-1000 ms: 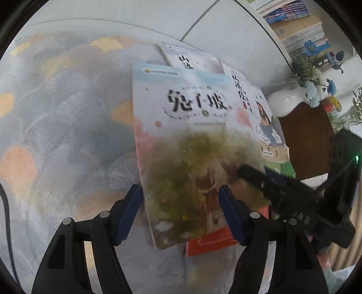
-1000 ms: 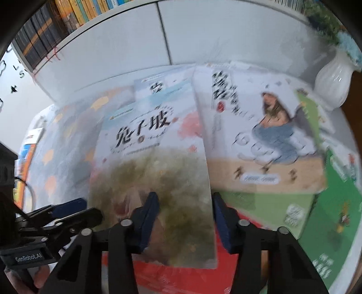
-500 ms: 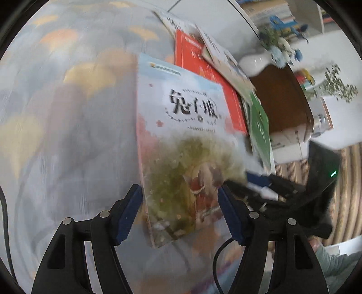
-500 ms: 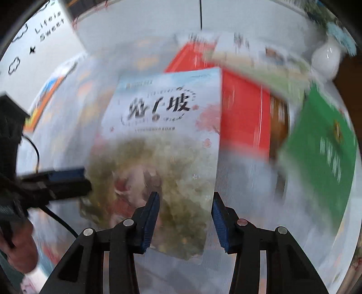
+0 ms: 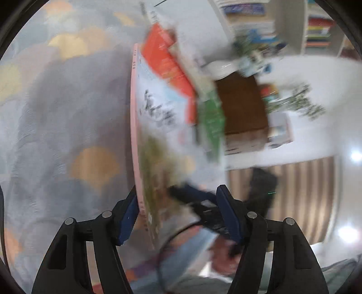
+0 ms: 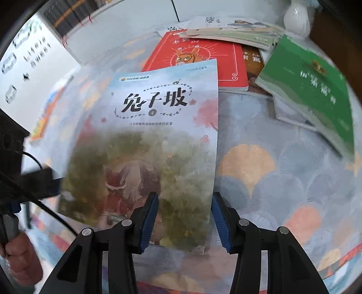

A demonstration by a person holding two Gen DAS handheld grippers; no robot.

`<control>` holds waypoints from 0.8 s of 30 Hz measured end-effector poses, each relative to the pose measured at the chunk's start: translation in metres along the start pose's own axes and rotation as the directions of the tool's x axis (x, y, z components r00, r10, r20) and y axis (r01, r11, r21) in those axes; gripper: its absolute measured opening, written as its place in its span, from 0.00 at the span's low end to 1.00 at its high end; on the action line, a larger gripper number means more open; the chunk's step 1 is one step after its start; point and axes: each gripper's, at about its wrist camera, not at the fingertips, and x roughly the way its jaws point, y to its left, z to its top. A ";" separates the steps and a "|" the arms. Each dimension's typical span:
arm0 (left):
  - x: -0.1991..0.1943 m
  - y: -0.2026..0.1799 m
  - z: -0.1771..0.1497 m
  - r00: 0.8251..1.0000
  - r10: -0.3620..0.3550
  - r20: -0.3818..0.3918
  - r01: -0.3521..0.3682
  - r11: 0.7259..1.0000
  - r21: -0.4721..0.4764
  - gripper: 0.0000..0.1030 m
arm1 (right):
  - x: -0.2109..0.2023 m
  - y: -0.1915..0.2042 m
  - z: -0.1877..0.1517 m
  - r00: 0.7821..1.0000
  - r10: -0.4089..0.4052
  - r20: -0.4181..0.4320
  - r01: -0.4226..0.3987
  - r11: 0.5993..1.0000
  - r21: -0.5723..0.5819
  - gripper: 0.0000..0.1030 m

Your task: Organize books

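A pale blue picture book [image 6: 158, 140] with black Chinese title and a green-brown scene is held above the patterned cloth. My right gripper [image 6: 184, 221] grips its lower right edge between blue pads. In the left wrist view the same book [image 5: 153, 140] is tilted nearly edge-on, pink spine leftward. My left gripper [image 5: 177, 217] stands wide around its bottom; the left pad [image 5: 129, 214] touches the spine, the right pad is apart. The right gripper also shows there [image 5: 199, 203], dark and blurred.
A red book [image 6: 196, 56], a green book [image 6: 312, 90] and pale books lie piled at the back of the cloth. A white vase [image 6: 296, 18] stands beyond them. A white cabinet and shelves of books run behind. A brown surface [image 5: 242, 104] lies to the right.
The blue book has been lifted off the pile and drawn back toward me. In the left wrist view it has turned from flat to almost edge-on. Both views swung quickly.
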 end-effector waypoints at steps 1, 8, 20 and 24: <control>0.000 -0.003 0.001 1.000 0.004 0.005 -0.004 1.000 0.002 0.55 | 0.000 -0.003 -0.004 0.999 0.038 -0.002 -0.038 0.999 0.025 0.46; 0.031 0.010 -0.001 0.948 0.316 -0.040 -0.315 0.949 0.026 0.18 | -0.002 -0.024 -0.010 0.989 0.148 0.012 -0.148 0.978 0.145 0.46; 0.042 -0.006 0.026 0.994 -0.109 -0.027 0.102 0.979 -0.175 0.18 | -0.012 -0.076 -0.019 0.894 0.439 0.095 -0.437 0.800 0.412 0.71; 0.044 0.003 0.025 0.978 -0.209 -0.021 0.196 0.945 -0.262 0.18 | -0.004 -0.084 -0.022 0.819 0.551 0.159 -0.551 0.678 0.486 0.74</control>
